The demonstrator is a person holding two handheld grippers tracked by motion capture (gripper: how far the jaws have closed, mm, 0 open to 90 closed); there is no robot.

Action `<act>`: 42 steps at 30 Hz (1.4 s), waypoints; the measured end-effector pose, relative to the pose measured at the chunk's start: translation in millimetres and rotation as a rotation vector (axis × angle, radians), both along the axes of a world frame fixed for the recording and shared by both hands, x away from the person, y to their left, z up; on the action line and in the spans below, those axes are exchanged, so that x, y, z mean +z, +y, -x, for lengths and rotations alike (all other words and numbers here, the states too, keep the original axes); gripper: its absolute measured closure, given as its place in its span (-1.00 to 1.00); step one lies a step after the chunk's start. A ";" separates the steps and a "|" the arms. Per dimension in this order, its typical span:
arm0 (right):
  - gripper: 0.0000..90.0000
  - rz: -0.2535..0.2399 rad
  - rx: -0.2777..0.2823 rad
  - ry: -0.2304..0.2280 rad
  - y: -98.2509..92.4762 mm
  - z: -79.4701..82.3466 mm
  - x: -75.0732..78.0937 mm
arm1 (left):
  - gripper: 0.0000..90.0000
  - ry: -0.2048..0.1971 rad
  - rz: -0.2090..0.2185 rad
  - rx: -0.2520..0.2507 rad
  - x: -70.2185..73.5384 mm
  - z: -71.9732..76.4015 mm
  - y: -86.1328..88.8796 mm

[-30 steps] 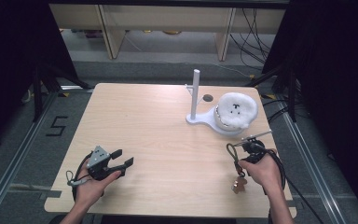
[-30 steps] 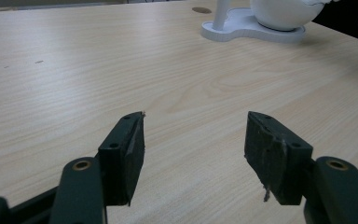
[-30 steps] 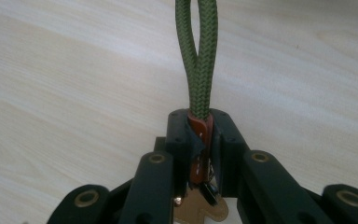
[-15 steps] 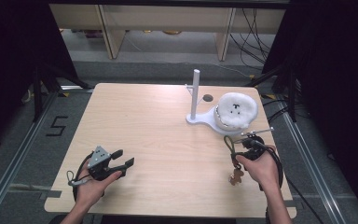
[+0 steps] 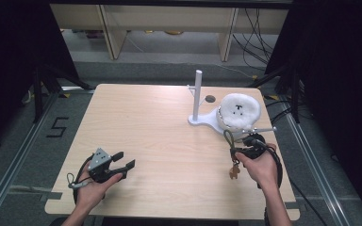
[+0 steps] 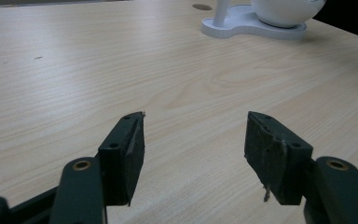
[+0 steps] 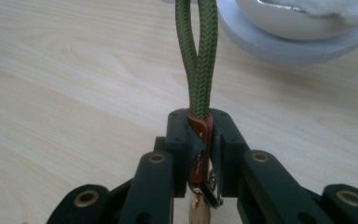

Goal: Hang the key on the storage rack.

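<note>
The right gripper (image 7: 199,154) pinches a keychain's brown tab (image 7: 200,140), green cord loop (image 7: 198,56) ahead; the loop could snag the white stand (image 5: 207,121) just beyond.

Floor tape mark (image 5: 58,127) beside table reads "5".

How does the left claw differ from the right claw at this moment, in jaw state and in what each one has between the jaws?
The left claw has its black jaws wide apart with only bare light wooden table between them; the right claw is shut on the brown tab of a green braided cord loop. The left claw sits far from the white stand base; the right claw is close beside it. Both are hand-held over the table's near edge.
</note>
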State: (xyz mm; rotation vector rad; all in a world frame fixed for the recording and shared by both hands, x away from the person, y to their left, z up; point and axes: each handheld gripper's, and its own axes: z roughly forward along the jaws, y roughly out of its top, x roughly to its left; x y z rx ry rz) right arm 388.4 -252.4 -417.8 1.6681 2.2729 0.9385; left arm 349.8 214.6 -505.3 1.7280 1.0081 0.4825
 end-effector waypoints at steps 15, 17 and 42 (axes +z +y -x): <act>0.77 -0.029 -0.039 -0.110 16.6 -4.9 6.1 | -0.16 -0.002 -0.003 0.006 -0.3 2.2 2.6; 0.77 -0.036 -0.026 -0.139 18.2 -6.3 6.7 | -0.16 -0.002 -0.001 0.009 -0.4 2.5 2.4; 0.77 -0.097 0.013 -0.288 46.3 -24.0 16.8 | -0.16 0.000 -0.005 0.020 0.2 4.5 4.6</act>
